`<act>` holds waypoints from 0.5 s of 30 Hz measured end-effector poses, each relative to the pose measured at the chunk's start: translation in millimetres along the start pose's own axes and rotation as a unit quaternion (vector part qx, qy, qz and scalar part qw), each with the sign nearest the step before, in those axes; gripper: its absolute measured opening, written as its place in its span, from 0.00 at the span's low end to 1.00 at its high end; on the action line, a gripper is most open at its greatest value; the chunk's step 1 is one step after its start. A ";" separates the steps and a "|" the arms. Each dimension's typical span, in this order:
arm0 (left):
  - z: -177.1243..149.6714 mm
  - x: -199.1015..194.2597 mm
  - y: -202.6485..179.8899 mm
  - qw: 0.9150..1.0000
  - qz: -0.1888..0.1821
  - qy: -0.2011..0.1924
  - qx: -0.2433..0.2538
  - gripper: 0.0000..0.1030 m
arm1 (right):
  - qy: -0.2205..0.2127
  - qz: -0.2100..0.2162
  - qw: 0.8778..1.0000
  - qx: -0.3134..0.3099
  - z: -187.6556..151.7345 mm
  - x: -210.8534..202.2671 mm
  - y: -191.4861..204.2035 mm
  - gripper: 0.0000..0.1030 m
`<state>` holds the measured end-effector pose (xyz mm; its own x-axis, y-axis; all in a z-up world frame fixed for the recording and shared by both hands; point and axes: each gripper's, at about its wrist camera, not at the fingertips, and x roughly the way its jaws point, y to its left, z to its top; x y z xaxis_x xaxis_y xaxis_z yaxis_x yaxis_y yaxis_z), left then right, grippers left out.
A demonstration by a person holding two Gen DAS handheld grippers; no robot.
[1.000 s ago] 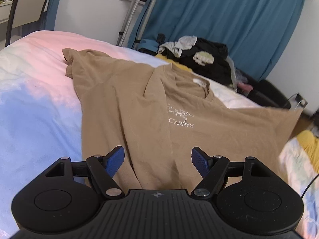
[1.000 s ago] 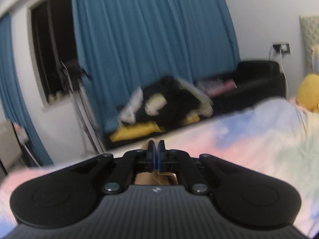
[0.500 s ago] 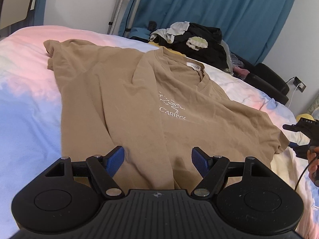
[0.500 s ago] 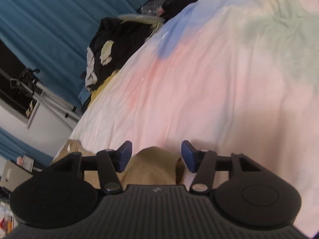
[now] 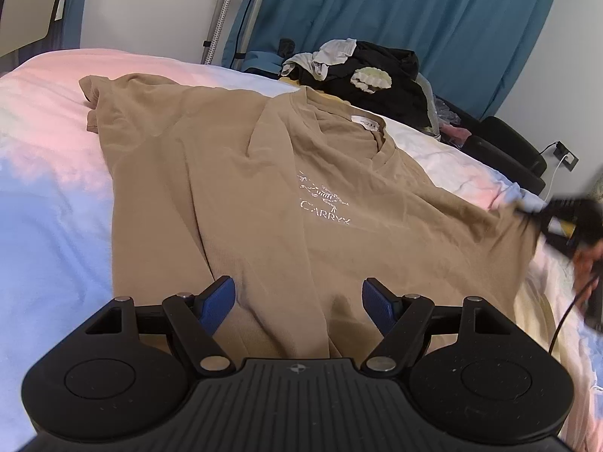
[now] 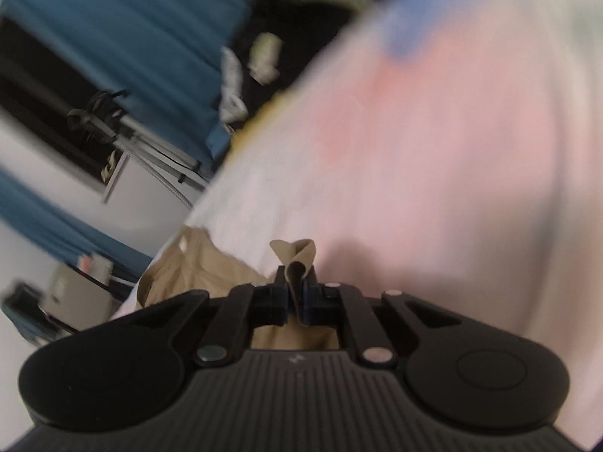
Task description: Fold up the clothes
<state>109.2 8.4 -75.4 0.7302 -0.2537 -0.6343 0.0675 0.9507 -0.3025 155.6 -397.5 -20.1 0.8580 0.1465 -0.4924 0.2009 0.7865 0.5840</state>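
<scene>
On the pastel bedspread [image 5: 49, 196] lies a tan T-shirt [image 5: 264, 188], print up. Half a second ago the right gripper [image 6: 296, 293] was open; now it pinches the sleeve edge, likely to fold inward. Left gripper [image 5: 297, 301] hovers wide over the hem.

Both black grippers have ribbed housings, silver screws and blue-padded fingers [image 5: 218, 303].
</scene>
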 end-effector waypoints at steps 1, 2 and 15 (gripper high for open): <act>-0.1 -0.2 0.4 1.000 0.000 0.000 -0.001 0.76 | -0.031 0.005 0.999 -0.018 7.1 -8.3 12.0 0.07; -0.1 0.3 0.6 1.000 0.001 -0.001 0.000 0.76 | -0.061 0.010 0.998 -0.029 14.9 -17.2 20.8 0.07; 0.8 12.6 0.3 0.999 0.028 -0.002 0.019 0.76 | -0.072 -0.131 0.988 0.024 15.7 12.7 -88.0 0.16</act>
<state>119.0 5.7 -83.0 0.7359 -0.1990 -0.6472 0.0524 0.9697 -0.2386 156.2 -474.3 -67.5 0.8310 -0.1490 -0.5359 0.4454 0.7555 0.4804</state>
